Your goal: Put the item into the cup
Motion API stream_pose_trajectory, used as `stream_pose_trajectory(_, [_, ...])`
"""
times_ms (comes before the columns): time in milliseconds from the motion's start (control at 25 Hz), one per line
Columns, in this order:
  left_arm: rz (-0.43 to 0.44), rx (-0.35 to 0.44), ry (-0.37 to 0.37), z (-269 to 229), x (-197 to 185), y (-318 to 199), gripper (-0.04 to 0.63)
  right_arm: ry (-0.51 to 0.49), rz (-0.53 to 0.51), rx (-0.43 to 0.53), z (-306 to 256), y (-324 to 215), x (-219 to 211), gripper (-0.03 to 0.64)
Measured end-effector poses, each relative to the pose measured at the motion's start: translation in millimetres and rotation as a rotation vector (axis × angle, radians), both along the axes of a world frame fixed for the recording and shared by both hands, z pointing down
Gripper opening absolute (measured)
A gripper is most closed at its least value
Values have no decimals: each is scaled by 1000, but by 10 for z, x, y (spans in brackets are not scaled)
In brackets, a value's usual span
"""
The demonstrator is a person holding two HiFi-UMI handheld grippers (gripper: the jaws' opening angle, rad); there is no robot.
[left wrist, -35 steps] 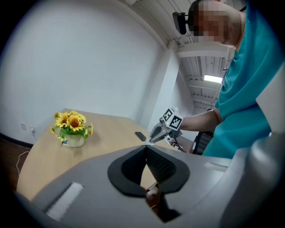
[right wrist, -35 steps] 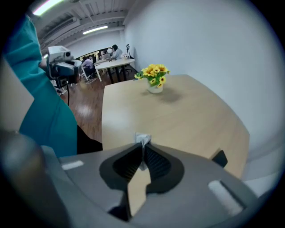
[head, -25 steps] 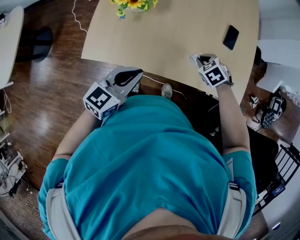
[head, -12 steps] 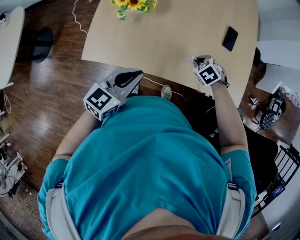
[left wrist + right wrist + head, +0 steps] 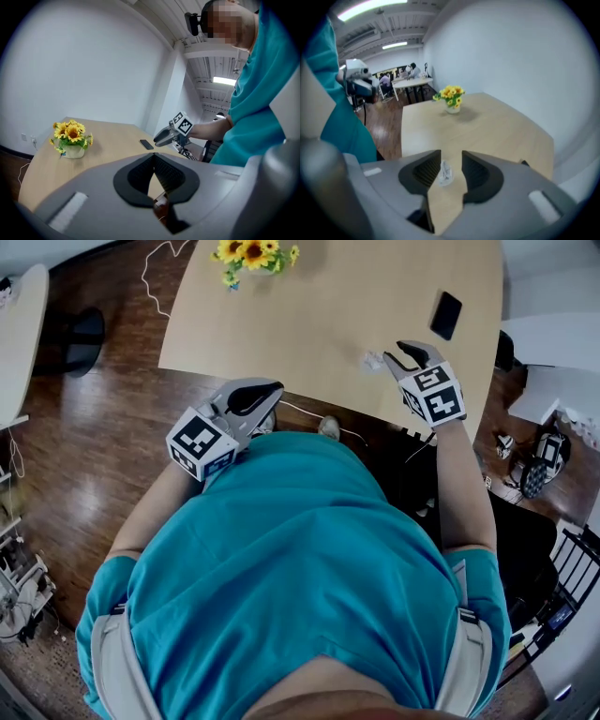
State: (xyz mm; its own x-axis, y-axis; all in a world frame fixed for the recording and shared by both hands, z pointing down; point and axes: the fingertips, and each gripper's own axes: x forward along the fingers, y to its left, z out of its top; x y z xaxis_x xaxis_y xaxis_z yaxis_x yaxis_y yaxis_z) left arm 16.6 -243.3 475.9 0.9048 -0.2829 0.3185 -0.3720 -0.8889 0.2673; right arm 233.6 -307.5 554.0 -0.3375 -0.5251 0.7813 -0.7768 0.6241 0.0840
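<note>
The right claw (image 5: 451,158) is opening its jaws, with a crumpled white item (image 5: 446,173) lying between them on the counter (image 5: 497,126). Sunflowers (image 5: 451,96) are standing at the far end.

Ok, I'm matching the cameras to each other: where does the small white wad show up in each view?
Head view: the wad is in the upper part, right of centre.
Left gripper view: not in it.
Right gripper view: low centre.
Shared landmark: the sunflowers, at the top edge in the head view, at the left in the left gripper view, and just above centre in the right gripper view.
</note>
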Motion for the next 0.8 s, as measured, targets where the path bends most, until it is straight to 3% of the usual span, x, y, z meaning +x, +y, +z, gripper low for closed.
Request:
stream_pose_trajectory(80, [-17, -1, 7, -65, 54, 34, 3, -138, 27, 95, -444, 22, 62, 138])
stream_pose_trajectory(200, [-64, -7, 37, -189, 143, 78, 3, -447, 49, 236, -1149, 166, 192, 97])
stream_pose_trajectory(280, [-93, 6, 61, -297, 190, 91, 3, -626, 44, 308, -1511, 357, 295, 54])
stream_pose_trajectory(360, [-129, 23, 94, -436, 188, 112, 3, -742, 28, 344, -1702, 610, 354, 2])
stream_pose_trajectory(560, [-148, 73, 144, -716, -125, 365, 3, -884, 8, 345, -1790, 1346, 66, 0])
stream_pose_trajectory(800, [-54, 130, 172, -736, -669, 811, 3, -871, 86, 453, -1940, 1973, -514, 0])
